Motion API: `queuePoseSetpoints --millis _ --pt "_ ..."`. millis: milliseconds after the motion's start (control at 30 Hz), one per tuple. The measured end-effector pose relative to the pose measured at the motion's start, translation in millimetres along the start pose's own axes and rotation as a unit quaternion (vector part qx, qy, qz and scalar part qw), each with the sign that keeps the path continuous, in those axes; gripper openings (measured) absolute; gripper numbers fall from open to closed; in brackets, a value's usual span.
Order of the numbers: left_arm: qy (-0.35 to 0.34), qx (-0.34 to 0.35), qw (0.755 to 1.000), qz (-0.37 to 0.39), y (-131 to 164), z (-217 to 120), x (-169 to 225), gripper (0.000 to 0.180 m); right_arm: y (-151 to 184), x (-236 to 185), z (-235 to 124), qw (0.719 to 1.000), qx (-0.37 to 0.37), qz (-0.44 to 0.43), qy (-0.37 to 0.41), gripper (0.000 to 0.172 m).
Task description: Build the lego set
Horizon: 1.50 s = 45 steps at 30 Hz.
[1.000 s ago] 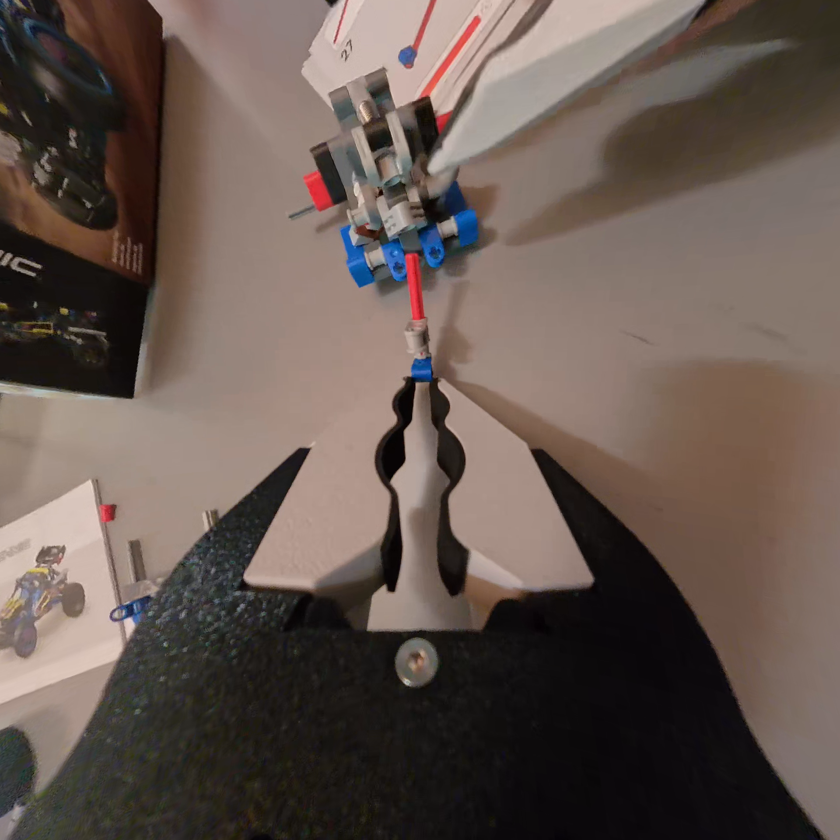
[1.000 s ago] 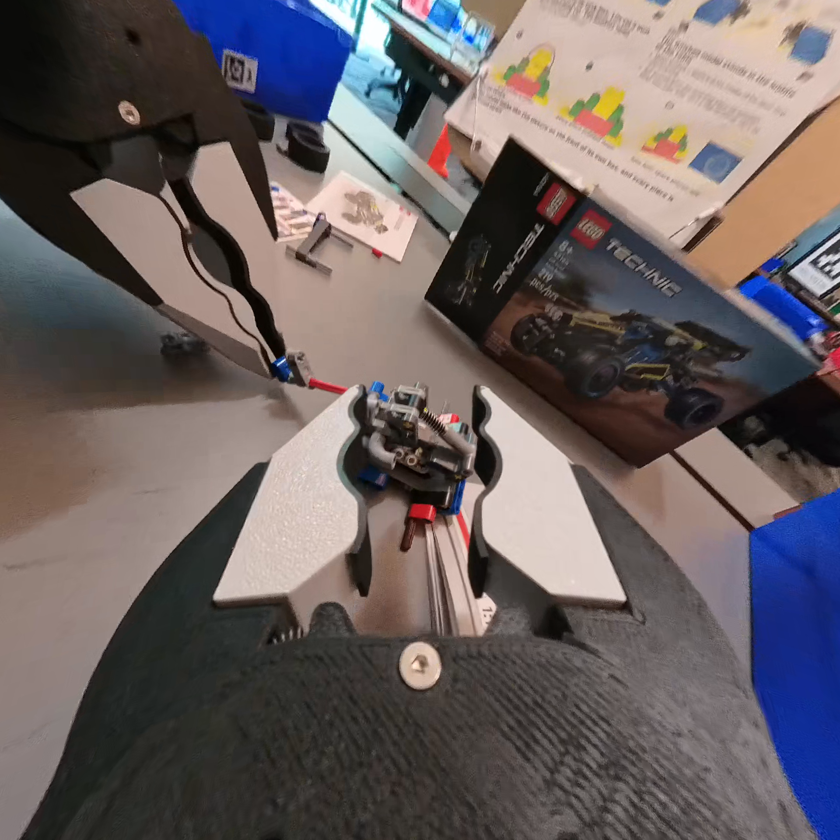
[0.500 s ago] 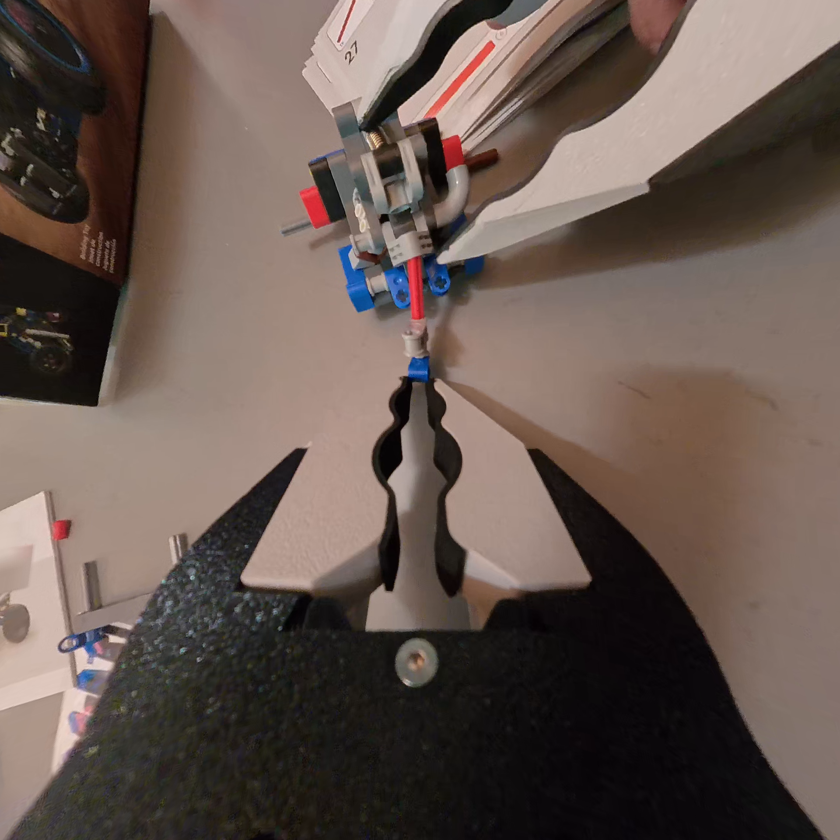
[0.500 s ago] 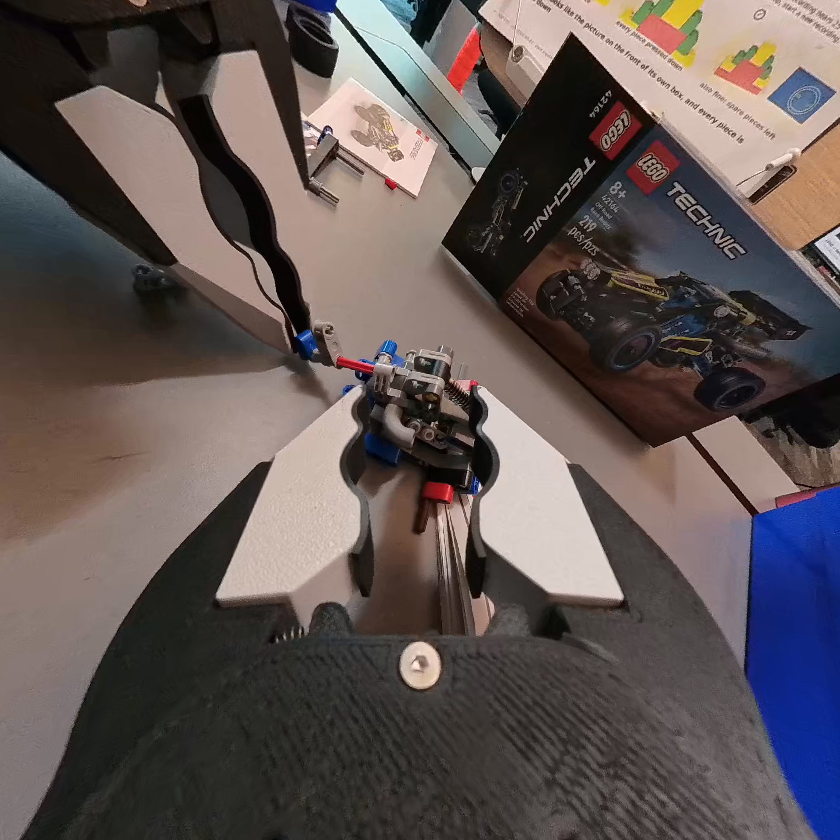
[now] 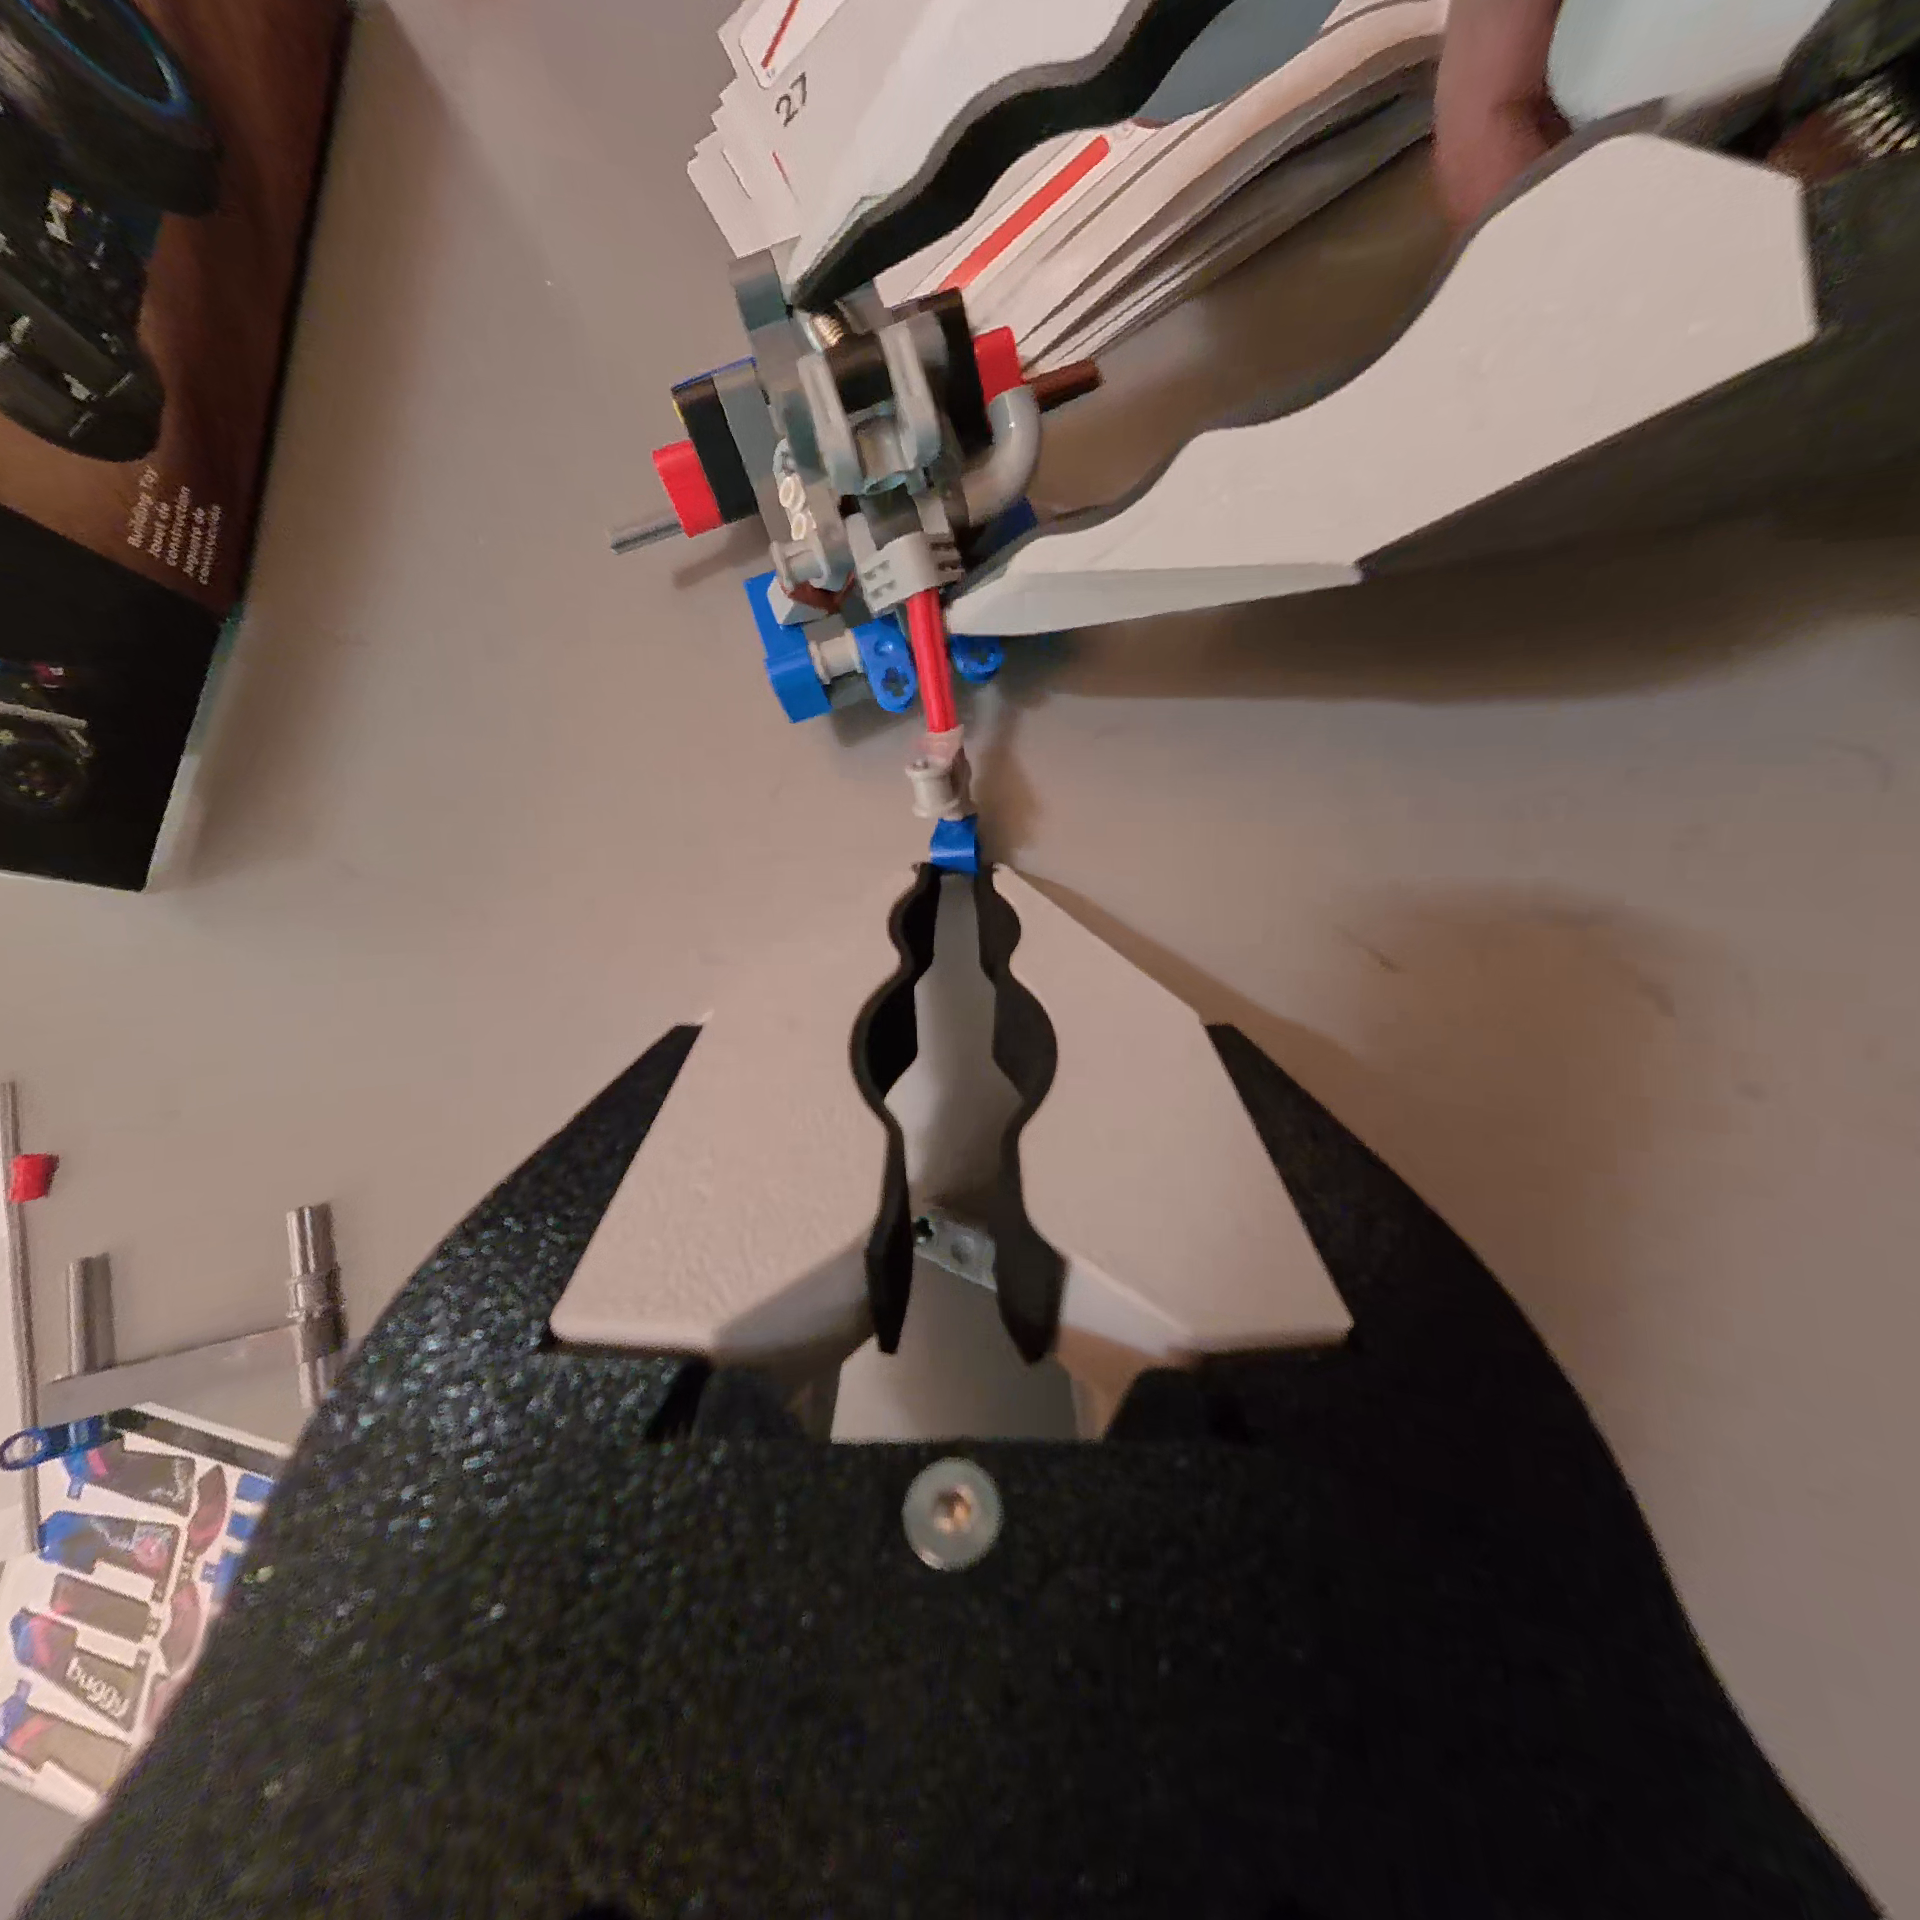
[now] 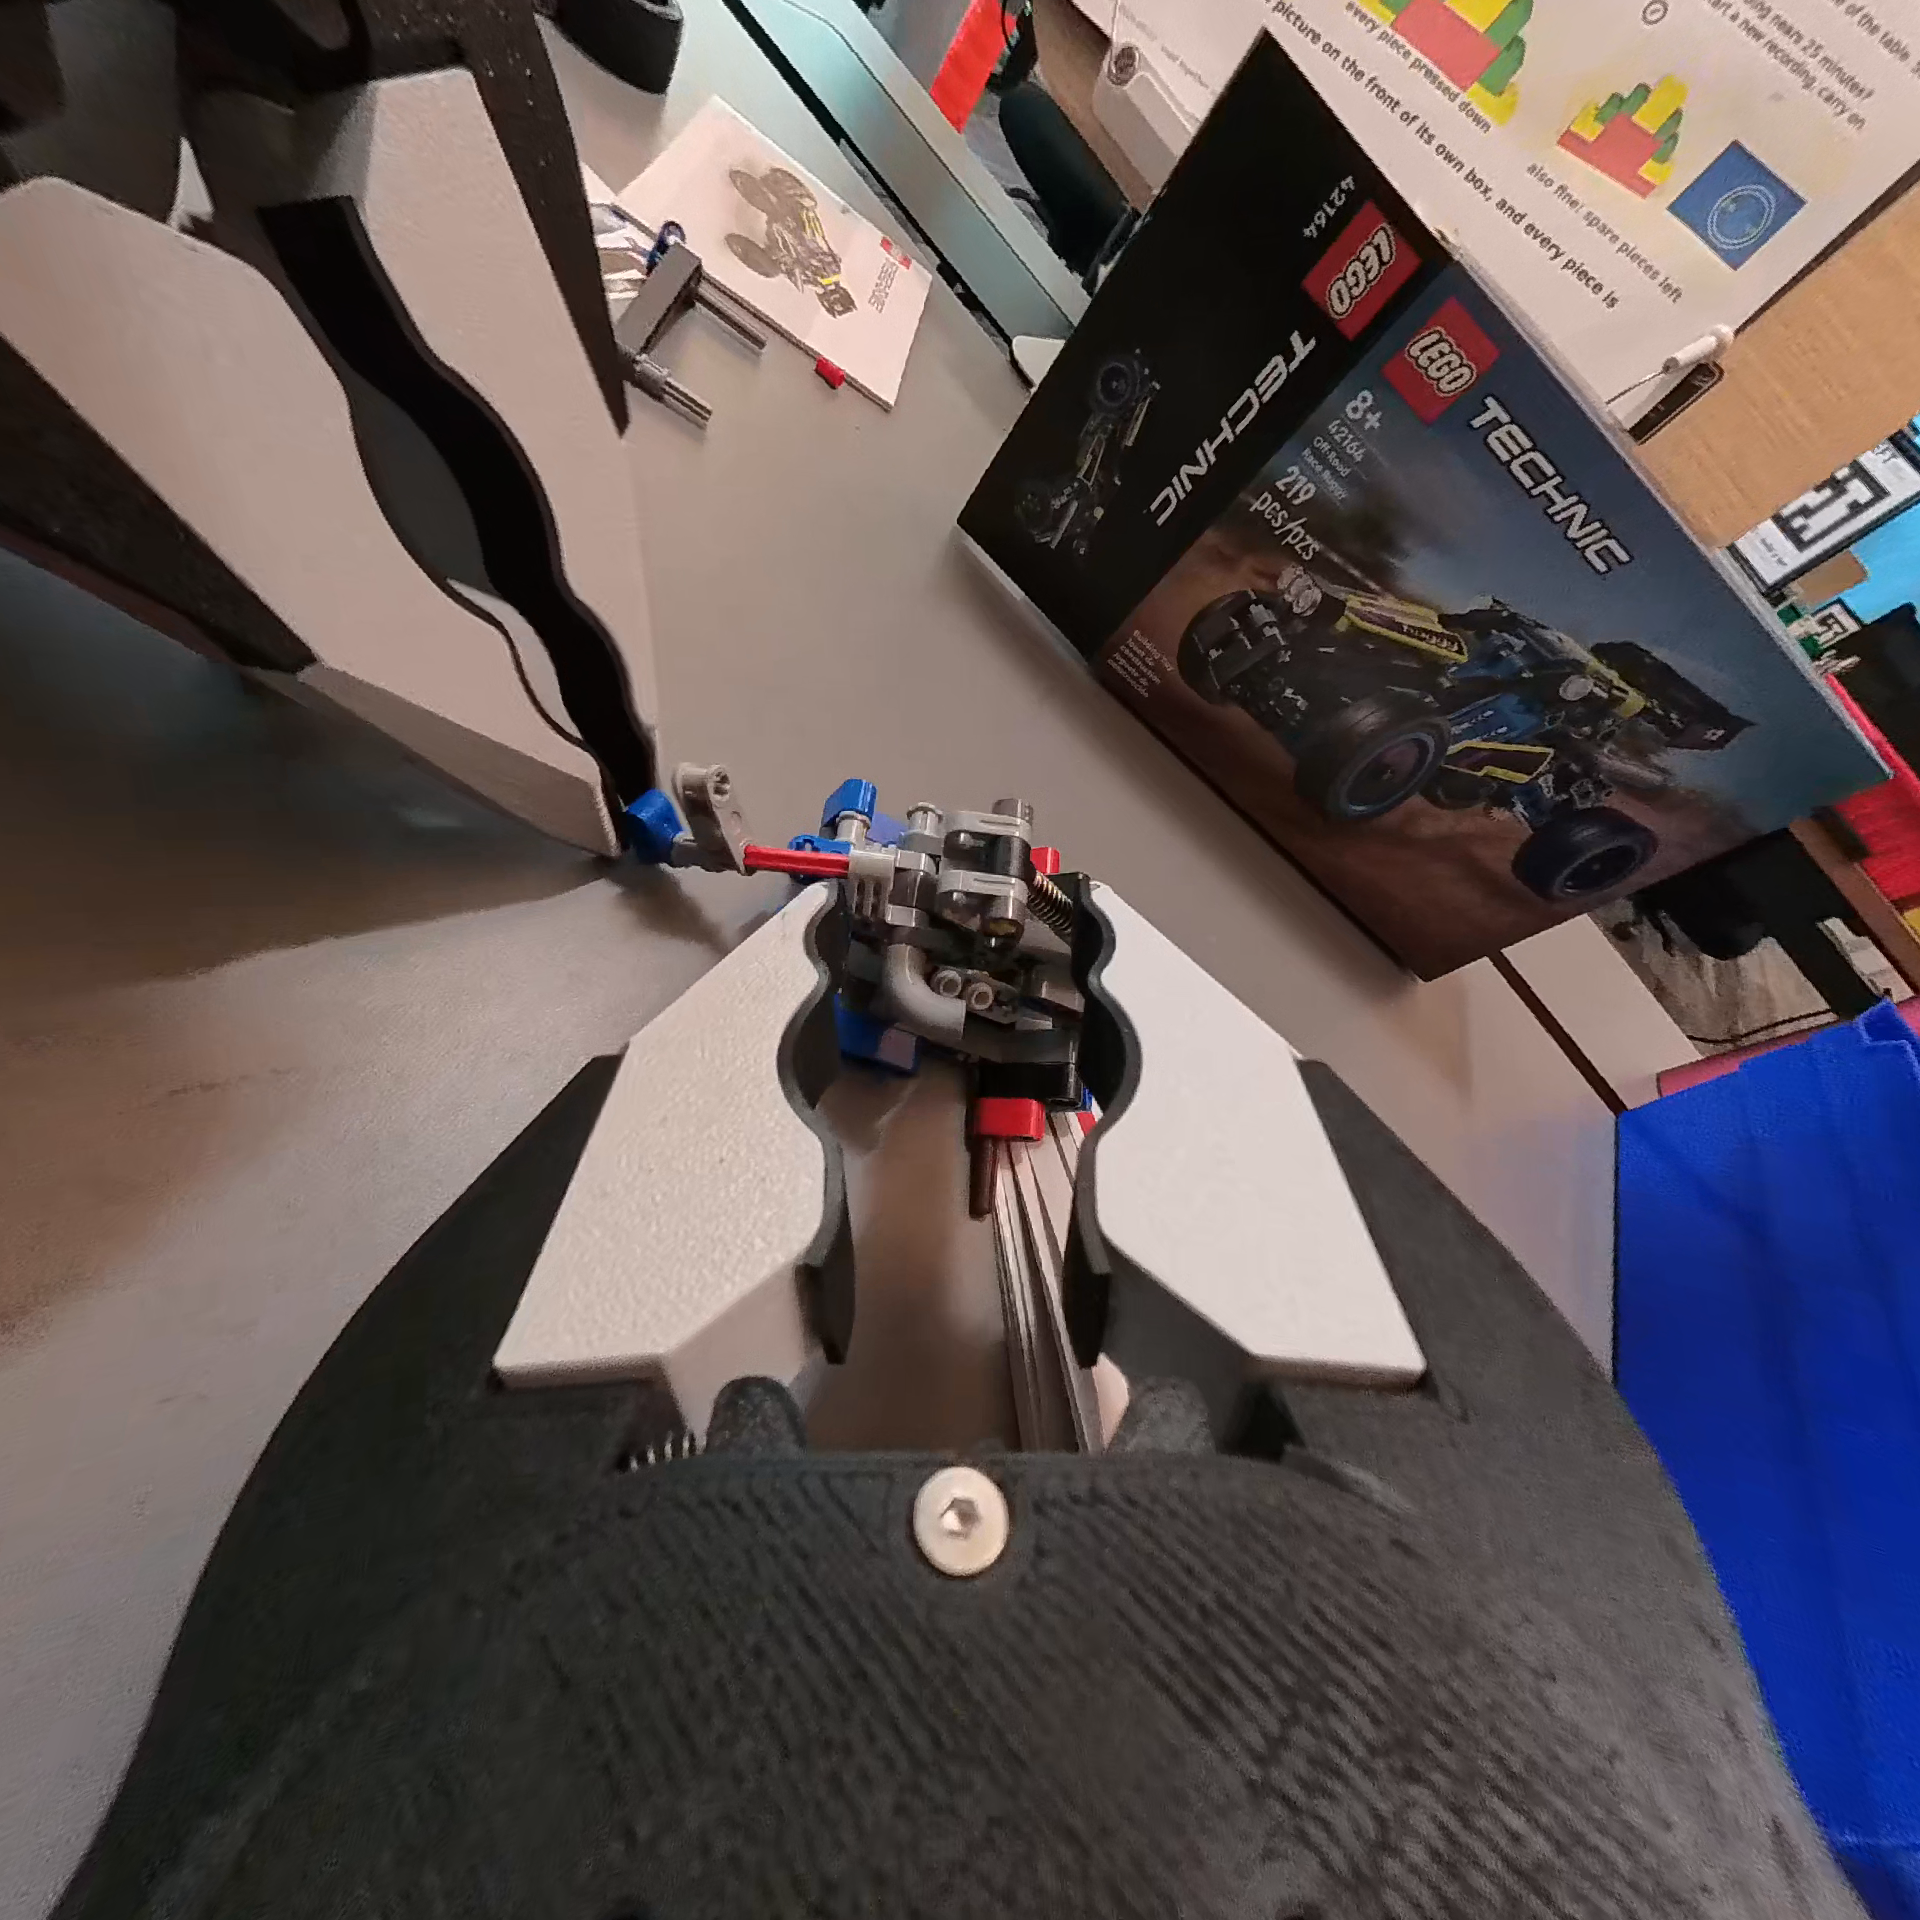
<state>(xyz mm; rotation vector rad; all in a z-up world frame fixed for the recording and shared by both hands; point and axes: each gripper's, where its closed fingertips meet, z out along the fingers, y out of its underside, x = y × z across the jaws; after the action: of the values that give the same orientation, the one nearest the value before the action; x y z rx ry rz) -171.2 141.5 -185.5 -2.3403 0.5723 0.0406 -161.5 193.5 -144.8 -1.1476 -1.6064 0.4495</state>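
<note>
With the left gripper clenched on a blue pin at 12 o'clock and the right gripper grasping the brick assembly, any skew could bend or unseat the red axle.

A lab-like workroom: brick-set box, instruction poster, grey table.

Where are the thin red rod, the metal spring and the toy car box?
red rod (image 6: 795, 859), right wrist view, mid-shaft.
metal spring (image 6: 1055, 906), right wrist view, its coils.
toy car box (image 6: 1455, 665), right wrist view, its printed front.
</note>
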Motion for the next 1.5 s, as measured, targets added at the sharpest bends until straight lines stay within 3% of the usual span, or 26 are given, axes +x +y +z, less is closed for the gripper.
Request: queuePoseSetpoints --millis 700,867,1500 --pt "-0.023 0.036 0.999 0.028 -6.9 2.8 5.7 0.006 2.0 0.9 1.0 0.999 -0.010 -0.030 0.032 0.042" --pt "-0.056 0.043 0.993 0.093 -7.2 1.4 4.3 0.007 -0.8 -2.5 1.6 0.998 -0.008 -0.044 0.037 0.041" --pt "-0.064 0.063 0.993 0.071 -1.4 -5.0 -4.6 0.019 -4.5 -6.5 1.4 0.997 0.000 -0.061 0.039 0.039"
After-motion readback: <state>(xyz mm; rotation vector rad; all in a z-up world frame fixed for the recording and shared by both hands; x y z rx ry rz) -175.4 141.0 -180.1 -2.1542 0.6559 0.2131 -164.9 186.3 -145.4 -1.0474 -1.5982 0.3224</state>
